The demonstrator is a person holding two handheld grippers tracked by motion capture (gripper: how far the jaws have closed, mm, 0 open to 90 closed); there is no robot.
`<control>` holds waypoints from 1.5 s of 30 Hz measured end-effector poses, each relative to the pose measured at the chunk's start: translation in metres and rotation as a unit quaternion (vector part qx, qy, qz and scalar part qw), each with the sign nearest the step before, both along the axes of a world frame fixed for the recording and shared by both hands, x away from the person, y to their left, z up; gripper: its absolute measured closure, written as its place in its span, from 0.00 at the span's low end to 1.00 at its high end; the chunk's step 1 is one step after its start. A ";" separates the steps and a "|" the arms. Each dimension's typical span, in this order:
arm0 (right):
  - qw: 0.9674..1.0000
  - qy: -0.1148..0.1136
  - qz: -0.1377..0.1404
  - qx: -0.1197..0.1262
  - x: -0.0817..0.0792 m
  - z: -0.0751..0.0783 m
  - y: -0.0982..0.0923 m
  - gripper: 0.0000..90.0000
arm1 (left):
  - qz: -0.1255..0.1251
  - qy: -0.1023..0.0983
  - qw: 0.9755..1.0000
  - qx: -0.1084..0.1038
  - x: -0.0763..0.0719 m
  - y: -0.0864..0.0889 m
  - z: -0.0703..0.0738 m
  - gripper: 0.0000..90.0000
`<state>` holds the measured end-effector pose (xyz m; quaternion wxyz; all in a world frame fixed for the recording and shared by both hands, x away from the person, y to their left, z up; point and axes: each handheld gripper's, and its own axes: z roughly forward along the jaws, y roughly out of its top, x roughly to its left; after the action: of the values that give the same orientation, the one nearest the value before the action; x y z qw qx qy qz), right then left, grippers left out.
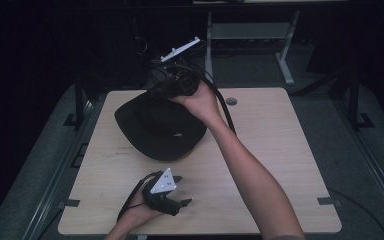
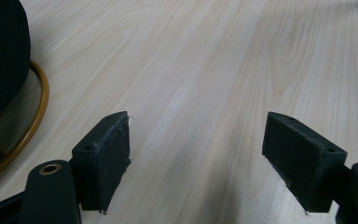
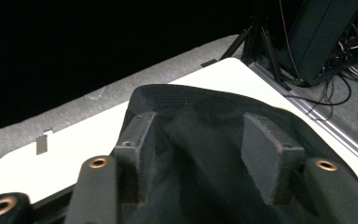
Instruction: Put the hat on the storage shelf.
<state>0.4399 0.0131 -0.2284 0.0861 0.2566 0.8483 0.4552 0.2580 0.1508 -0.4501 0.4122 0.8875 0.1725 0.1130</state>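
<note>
A black cap (image 1: 160, 127) lies on the light wooden table (image 1: 270, 140), left of the middle. My right gripper (image 1: 172, 87) is at the cap's far edge, held by a hand that reaches over it. In the right gripper view the gripper (image 3: 205, 154) has its jaws apart on either side of a raised fold of the cap's black cloth (image 3: 191, 102), and the pads do not squeeze it. My left gripper (image 1: 182, 190) rests near the front edge, in front of the cap. It stands open (image 2: 196, 158) over bare wood, with the cap (image 2: 0, 56) at the far left.
A round cable hole (image 1: 231, 101) sits near the table's back edge. Behind the table stand a white desk frame (image 1: 250, 30) and a tangle of cables (image 3: 335, 88) on the dark floor. Bare wood stretches across the table's right half.
</note>
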 end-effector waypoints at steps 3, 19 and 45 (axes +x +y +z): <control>1.000 -0.005 -0.003 0.009 -0.003 -0.001 -0.010 0.47 | 0.004 0.001 1.000 -0.004 0.000 0.002 0.000 0.25; 0.999 -0.010 -0.013 0.050 -0.011 -0.004 -0.052 0.39 | 0.020 0.002 1.000 -0.010 0.002 0.013 0.001 0.25; 0.998 0.008 -0.032 0.051 -0.013 -0.014 -0.097 0.31 | 0.030 0.002 0.999 -0.020 0.004 0.016 -0.001 0.25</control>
<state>0.4266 -0.0840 -0.2428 0.0805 0.2917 0.8161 0.4924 0.2622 0.1668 -0.4506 0.4263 0.8735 0.2024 0.1198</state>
